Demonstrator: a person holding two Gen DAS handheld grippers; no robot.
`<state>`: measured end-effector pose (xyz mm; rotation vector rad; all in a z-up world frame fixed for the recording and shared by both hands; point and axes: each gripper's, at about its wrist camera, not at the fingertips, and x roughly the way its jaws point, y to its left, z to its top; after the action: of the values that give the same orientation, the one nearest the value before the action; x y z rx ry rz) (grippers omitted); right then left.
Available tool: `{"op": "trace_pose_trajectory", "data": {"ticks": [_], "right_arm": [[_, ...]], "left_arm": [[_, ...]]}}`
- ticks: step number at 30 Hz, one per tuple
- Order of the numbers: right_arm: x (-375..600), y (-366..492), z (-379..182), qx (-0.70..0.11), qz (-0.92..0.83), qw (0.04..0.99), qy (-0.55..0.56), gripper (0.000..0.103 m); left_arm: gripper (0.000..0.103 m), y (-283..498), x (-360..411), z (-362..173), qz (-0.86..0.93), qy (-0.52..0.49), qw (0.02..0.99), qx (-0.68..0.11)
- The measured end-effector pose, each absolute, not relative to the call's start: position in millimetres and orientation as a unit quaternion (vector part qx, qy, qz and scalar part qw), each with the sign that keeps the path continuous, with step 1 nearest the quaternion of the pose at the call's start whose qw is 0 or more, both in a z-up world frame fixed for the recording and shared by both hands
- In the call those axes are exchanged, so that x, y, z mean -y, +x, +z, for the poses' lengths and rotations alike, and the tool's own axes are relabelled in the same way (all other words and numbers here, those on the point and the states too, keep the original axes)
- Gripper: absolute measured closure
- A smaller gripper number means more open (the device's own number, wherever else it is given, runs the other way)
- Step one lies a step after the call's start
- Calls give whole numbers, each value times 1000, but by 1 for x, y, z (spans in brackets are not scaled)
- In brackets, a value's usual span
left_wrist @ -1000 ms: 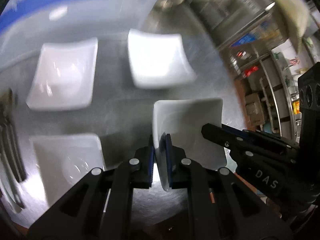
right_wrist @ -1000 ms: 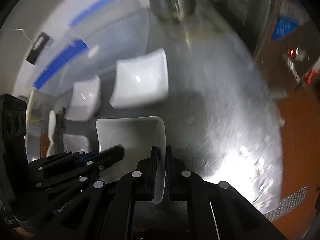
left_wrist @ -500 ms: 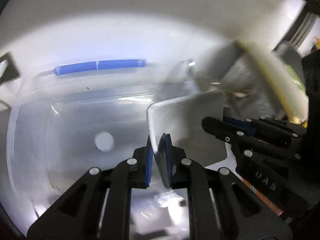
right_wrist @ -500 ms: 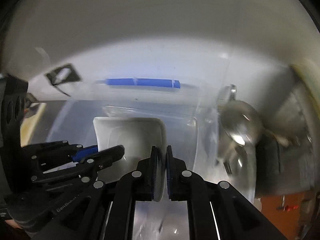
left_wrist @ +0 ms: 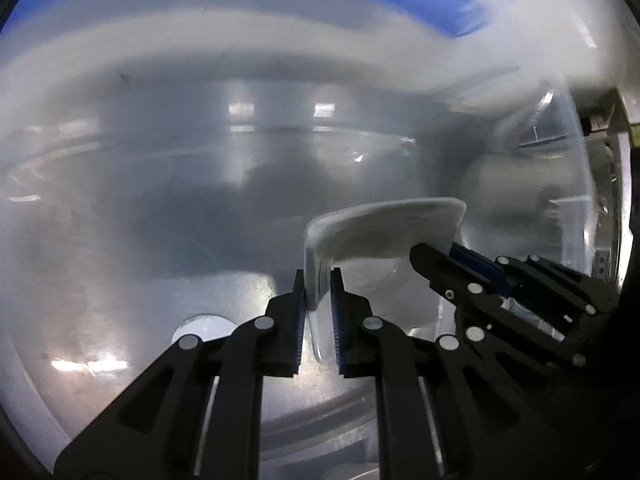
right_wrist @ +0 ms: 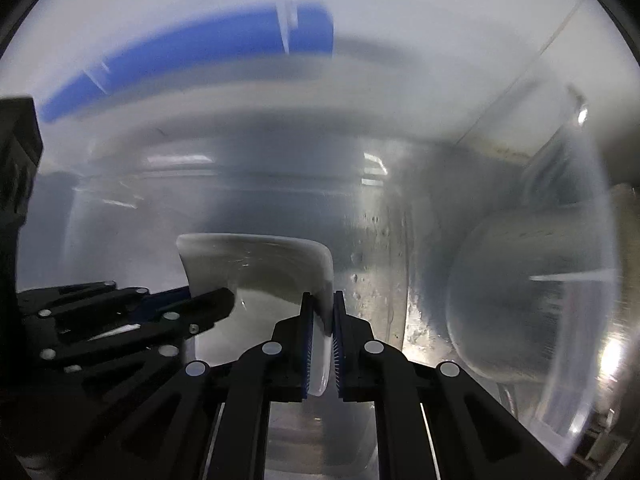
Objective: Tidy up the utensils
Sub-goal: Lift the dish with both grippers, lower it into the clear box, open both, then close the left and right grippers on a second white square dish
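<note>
One dish [left_wrist: 384,232] — two claws [left_wrist: 318,300]

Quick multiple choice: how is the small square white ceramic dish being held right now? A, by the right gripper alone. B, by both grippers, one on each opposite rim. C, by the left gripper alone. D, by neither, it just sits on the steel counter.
B: the left gripper clamps one rim of the small square white ceramic dish and the right gripper clamps the opposite rim, inside a clear plastic bin.
</note>
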<state>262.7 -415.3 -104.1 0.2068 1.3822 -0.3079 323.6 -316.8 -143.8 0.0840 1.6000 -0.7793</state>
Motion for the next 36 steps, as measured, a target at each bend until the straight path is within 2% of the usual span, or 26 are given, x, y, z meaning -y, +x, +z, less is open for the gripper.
{"op": "trace_pose_trajectory", "data": {"ticks": [4, 6, 9, 10, 12, 13, 14, 15, 17, 21, 24, 27, 32, 36], "right_arm": [[421, 267, -113, -637, -147, 749, 108, 89], [419, 261, -98, -622, -143, 765, 88, 84], [403, 226, -43, -563, -135, 814, 46, 82], [399, 207, -24, -540, -127, 831, 41, 82], [393, 160, 12, -497, -104, 860, 53, 81], [395, 136, 22, -481, -96, 869, 61, 76], [398, 106, 32, -462, -94, 879, 74, 63], [402, 78, 38, -442, -99, 887, 85, 58], [413, 40, 39, -415, -123, 896, 100, 58], [431, -25, 1, -444, -139, 873, 147, 58], [440, -46, -46, -488, -136, 843, 180, 58], [438, -50, -78, -511, -131, 827, 194, 58], [439, -40, -99, -525, -118, 818, 202, 58], [434, -26, -101, -534, -110, 816, 190, 59]], "left_arm": [[94, 329, 317, -148, -343, 25, 625, -701], [93, 330, 313, -135, -348, 32, 643, -682], [82, 315, 297, -80, -357, 52, 704, -612], [75, 306, 294, -62, -362, 54, 721, -589], [71, 277, 274, -13, -382, 51, 757, -527], [67, 259, 266, 7, -393, 45, 768, -503], [64, 242, 257, 24, -403, 39, 776, -483], [63, 218, 247, 39, -414, 30, 785, -460], [61, 179, 234, 54, -427, 12, 796, -430], [61, 104, 228, 32, -420, 31, 809, -410], [61, 68, 235, 14, -431, 44, 790, -435], [61, 52, 247, -23, -413, 54, 766, -490], [61, 53, 270, -73, -374, 83, 736, -559], [61, 57, 281, -86, -371, 79, 728, -571]]}}
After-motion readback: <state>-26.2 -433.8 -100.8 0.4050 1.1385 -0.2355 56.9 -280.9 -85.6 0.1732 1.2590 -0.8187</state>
